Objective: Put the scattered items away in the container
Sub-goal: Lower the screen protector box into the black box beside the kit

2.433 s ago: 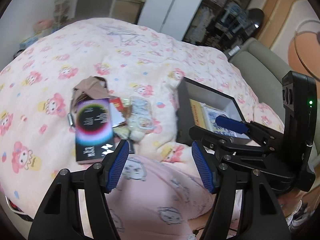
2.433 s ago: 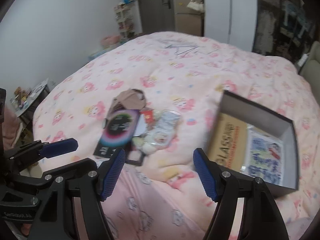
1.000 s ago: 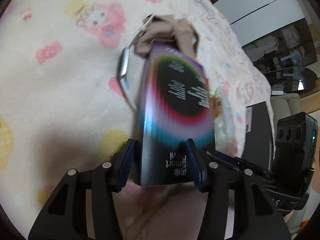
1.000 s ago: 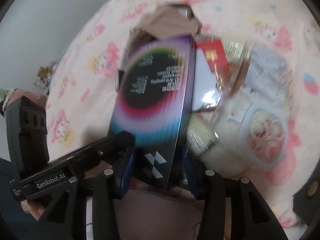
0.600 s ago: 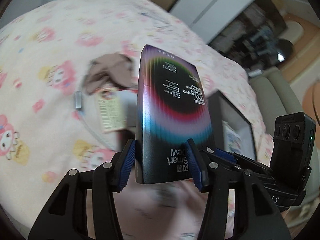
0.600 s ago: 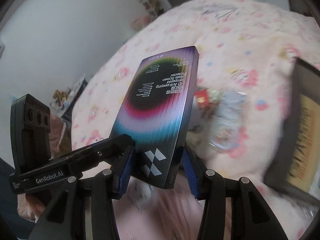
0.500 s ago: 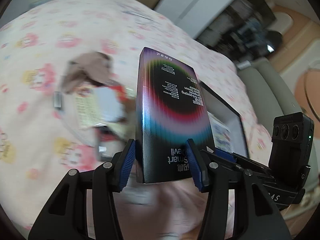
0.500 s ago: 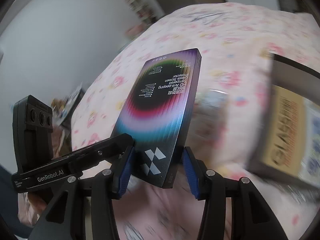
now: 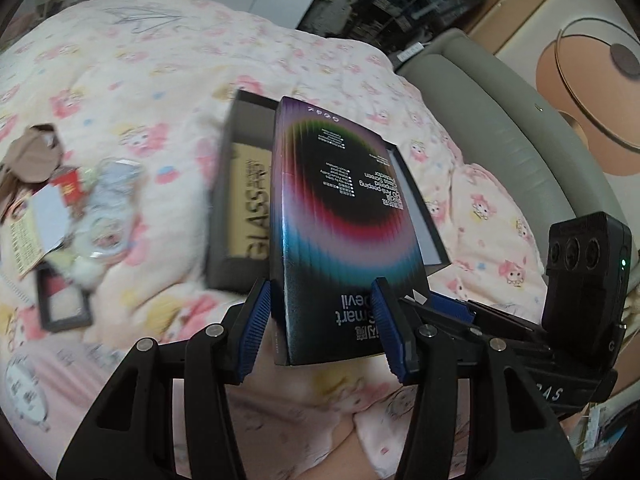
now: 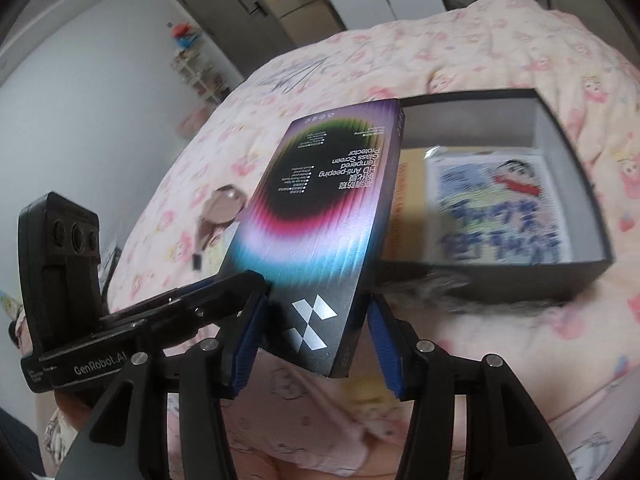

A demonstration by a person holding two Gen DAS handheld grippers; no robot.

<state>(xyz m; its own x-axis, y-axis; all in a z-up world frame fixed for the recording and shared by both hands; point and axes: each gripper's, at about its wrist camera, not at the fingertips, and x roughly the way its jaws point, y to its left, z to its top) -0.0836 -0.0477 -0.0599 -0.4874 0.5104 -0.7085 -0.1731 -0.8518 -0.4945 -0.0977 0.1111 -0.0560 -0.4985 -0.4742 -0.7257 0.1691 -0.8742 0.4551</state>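
1. Pink quilt [image 9: 168, 92] covers the bed; the open black box [image 10: 560, 280] sits on it, just past my tongs.
2. I hold the screen protector box [image 9: 340, 232] up near the black box, long side pointing away from me.
3. My left gripper [image 9: 320, 328] squeezes its near end.
4. My right gripper [image 10: 316, 340] is opening around that end, right pad already off.

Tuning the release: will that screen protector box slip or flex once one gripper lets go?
The screen protector box looks stiff: its edges stay straight. Glossy faces suggest slip. With the right gripper opening and the left gripper holding only its end, it may tip.
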